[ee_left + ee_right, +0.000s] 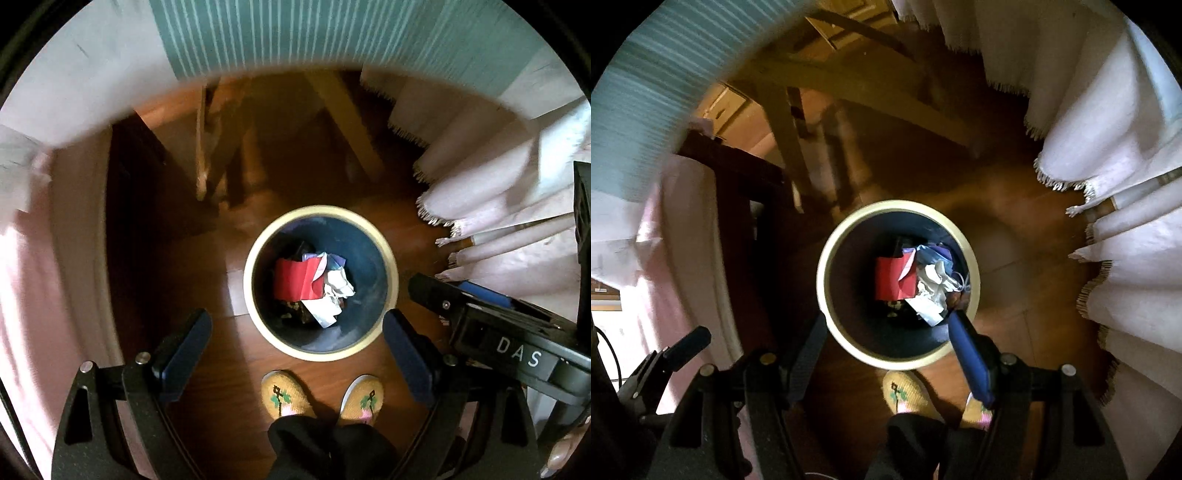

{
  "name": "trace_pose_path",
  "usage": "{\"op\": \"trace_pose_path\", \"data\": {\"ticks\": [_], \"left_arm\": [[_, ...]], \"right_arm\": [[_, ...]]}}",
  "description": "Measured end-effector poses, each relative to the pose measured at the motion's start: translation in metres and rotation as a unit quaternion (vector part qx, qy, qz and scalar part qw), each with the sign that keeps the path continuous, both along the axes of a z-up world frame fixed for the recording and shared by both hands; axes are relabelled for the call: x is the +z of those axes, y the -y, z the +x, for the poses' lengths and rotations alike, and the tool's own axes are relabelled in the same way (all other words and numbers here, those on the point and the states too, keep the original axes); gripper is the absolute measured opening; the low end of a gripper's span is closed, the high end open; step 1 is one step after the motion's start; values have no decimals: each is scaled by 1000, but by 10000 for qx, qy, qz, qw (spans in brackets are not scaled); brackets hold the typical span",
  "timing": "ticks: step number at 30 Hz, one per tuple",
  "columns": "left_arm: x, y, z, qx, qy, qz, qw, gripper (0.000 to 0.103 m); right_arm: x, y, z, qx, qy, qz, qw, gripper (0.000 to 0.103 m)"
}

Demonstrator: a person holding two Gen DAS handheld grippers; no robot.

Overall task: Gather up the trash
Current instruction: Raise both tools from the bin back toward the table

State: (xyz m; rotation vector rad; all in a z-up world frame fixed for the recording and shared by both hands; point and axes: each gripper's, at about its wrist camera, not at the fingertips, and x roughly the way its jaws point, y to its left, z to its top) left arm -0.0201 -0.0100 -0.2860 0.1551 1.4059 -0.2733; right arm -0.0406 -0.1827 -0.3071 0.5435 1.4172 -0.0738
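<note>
Above the trash bin [320,347], both left gripper [297,345] and right gripper [886,341] gape wide, empty

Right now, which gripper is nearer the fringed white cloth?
Right. The right gripper hangs beside the fringed white cloth; the left gripper is farther off, beyond it, over the bin.

Bin [320,347] stands on floor [229,369]; trash [314,284] lies inside. Person's slippers [286,395] just before it; fringed cloth [498,206] hangs to its right.

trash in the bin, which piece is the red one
The flat red sheet on the left side of the pile inside the bin; the crumpled paper beside it is white.
</note>
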Motion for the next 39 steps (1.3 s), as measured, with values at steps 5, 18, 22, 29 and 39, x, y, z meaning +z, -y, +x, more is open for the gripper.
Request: {"op": "trace_pose_path", "data": {"ticks": [5, 18, 22, 29, 39], "left_arm": [[68, -8, -7, 66, 271, -114, 9995, 93], [250, -52, 13, 645, 1019, -731, 9900, 93], [297, -69, 16, 700, 1328, -771, 9857, 93], [359, -88, 24, 708, 1795, -805, 9779, 93], [423, -95, 40, 505, 2450, -922, 9638, 93]], "right_arm": [[68, 2, -8, -155, 97, -87, 9998, 69], [227, -12, -16, 59, 725, -312, 9969, 69], [266, -18, -12, 59, 855, -381, 9956, 69], [338, -29, 3, 162, 1449, -623, 9874, 69], [418, -45, 27, 431, 2352, -1061, 9652, 69]]}}
